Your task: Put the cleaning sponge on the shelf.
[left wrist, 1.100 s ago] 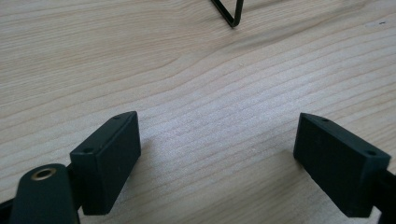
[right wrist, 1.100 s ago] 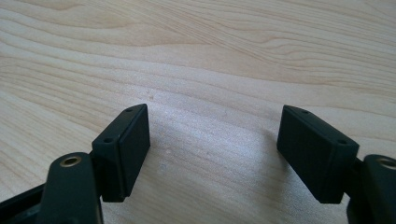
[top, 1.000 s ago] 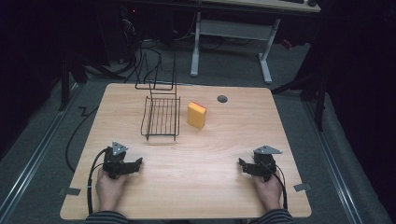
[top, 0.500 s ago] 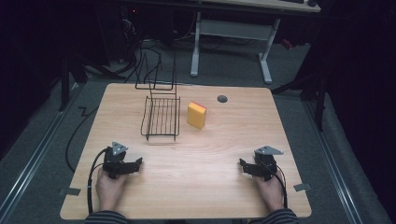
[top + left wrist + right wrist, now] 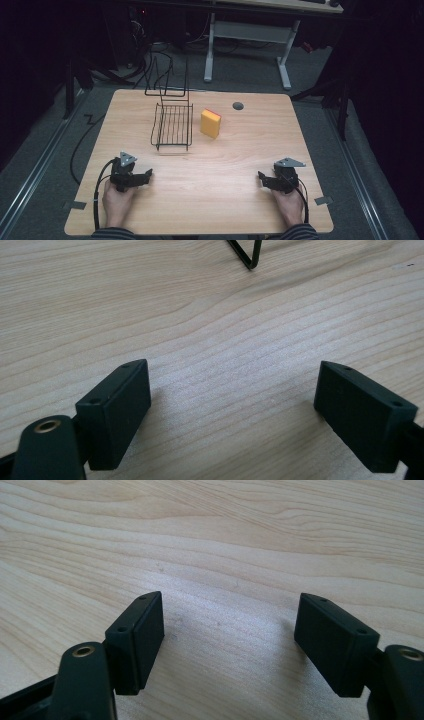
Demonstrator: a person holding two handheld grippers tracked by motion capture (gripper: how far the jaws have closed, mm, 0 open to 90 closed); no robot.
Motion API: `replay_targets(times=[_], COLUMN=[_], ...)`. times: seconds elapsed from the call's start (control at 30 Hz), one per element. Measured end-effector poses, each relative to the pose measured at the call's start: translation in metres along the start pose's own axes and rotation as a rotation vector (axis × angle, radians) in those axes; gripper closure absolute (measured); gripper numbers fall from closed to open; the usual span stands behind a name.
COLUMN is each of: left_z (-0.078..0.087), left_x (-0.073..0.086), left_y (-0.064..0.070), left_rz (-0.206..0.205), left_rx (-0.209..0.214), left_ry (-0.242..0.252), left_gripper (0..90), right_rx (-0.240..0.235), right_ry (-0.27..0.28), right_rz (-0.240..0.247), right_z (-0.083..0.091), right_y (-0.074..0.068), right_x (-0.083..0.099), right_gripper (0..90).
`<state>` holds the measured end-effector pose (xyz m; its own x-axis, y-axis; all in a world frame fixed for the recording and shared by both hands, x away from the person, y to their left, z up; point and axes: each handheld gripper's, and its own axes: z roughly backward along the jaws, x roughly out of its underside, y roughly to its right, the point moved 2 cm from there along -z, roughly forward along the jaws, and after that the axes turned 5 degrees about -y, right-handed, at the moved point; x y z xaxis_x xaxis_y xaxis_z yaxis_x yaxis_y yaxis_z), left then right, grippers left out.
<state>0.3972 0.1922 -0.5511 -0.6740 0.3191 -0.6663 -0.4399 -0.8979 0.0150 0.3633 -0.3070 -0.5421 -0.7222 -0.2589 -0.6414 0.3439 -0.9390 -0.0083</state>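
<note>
Near front edge of wooden table [image 5: 210,200]: left gripper [image 5: 146,176] by left corner, right gripper [image 5: 262,178] by right; both jaws spread wide, empty. Wire rack [image 5: 172,126], yellow sponge [image 5: 210,123] toward back edge, well apart from both.

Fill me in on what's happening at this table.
A person rests a hand-held gripper in each hand on the near edge of the wooden table. The left hand-held gripper and the right hand-held gripper are both open and hold nothing. Farther back, a black wire rack lies beside an upright yellow sponge, neither touched.
</note>
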Motion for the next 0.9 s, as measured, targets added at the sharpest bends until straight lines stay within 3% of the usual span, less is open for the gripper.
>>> replay_targets(times=[0.2, 0.33, 0.57, 0.9], left_z=[0.0, 0.0, 0.0, 0.0], left_x=[0.0, 0.0, 0.0, 0.0], left_y=[0.0, 0.0, 0.0, 0.0], left_rz=[0.0, 0.0, 0.0, 0.0], left_rx=[0.0, 0.0, 0.0, 0.0], left_ry=[0.0, 0.0, 0.0, 0.0], left_gripper=[15.7, 15.7, 15.7, 15.7], right_rx=[-0.027, -0.049, -0.082, -0.12], right_ry=[0.016, 0.064, 0.1, 0.126], right_rz=[-0.009, 0.005, 0.007, 0.029], right_z=[0.007, 0.017, 0.026, 0.031], right_y=[0.0, -0.002, -0.003, -0.008], right_x=[-0.005, -0.014, -0.03, -0.05], right_gripper=[30.3, 32.3, 33.2, 34.2])
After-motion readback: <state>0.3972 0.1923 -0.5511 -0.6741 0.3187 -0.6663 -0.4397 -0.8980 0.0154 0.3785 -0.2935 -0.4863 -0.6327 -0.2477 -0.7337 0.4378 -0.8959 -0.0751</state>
